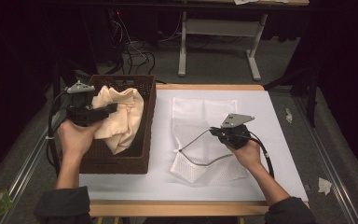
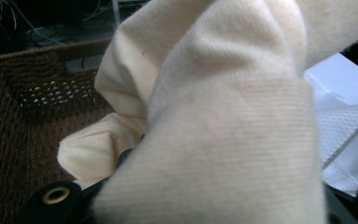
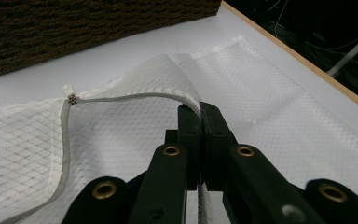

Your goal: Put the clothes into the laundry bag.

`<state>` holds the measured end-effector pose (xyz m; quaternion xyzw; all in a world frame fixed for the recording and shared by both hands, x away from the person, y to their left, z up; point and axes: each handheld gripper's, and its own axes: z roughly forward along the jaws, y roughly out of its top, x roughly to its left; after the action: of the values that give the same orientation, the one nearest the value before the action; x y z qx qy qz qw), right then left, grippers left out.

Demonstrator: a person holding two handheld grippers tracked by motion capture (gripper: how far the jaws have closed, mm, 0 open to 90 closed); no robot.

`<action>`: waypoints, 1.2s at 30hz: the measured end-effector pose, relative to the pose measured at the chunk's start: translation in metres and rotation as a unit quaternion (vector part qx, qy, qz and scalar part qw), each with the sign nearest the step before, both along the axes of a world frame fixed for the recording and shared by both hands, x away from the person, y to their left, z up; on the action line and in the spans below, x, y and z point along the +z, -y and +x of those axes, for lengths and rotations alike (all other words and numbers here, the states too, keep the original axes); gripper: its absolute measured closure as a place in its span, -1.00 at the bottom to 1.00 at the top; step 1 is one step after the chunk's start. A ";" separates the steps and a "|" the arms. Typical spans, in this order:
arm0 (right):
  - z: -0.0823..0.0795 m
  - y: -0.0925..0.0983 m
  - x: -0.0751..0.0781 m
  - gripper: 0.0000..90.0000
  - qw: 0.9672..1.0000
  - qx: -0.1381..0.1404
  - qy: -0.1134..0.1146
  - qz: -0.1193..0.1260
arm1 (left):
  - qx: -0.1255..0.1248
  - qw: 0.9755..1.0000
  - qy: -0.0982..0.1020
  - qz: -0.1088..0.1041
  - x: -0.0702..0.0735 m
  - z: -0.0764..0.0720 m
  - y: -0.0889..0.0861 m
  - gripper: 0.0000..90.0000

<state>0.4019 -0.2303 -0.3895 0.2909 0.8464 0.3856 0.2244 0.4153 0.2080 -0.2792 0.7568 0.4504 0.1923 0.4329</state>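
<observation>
Lifting cloth (image 1: pixel 119 116) from basket (image 1: pixel 142 161) in left gripper (image 1: pixel 108 110), clamped on it; right gripper (image 1: pixel 216 132) pinches mesh bag (image 1: pixel 200 112) zipper edge open (bagging still left)

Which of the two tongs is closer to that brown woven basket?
Left. The left tongs hold a cream cloth right over the basket; the right tongs pinch the mesh bag beside it.

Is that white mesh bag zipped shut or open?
Open. The mesh laundry bag has its zipper edge lifted off the lower layer by the right gripper, leaving a gaping mouth.
</observation>
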 end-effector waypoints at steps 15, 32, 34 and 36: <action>0.001 0.000 0.001 0.98 1.000 -0.001 -0.001 -0.004 | -0.054 0.998 0.024 -0.020 0.013 -0.027 0.015 0.47; 0.002 0.000 0.000 0.98 1.000 -0.003 -0.002 -0.001 | -0.117 0.993 0.028 -0.020 0.015 -0.046 0.043 0.47; 0.003 0.000 0.000 0.98 1.000 -0.004 -0.002 0.001 | -0.123 0.992 0.030 -0.022 0.015 -0.048 0.046 0.47; 0.003 0.000 0.000 0.98 1.000 -0.003 -0.004 0.000 | -0.129 0.991 0.031 -0.023 0.015 -0.050 0.049 0.46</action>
<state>0.4048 -0.2301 -0.3893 0.2951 0.8463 0.3837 0.2223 0.3654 0.1590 -0.2642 0.7922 0.3396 0.1472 0.4852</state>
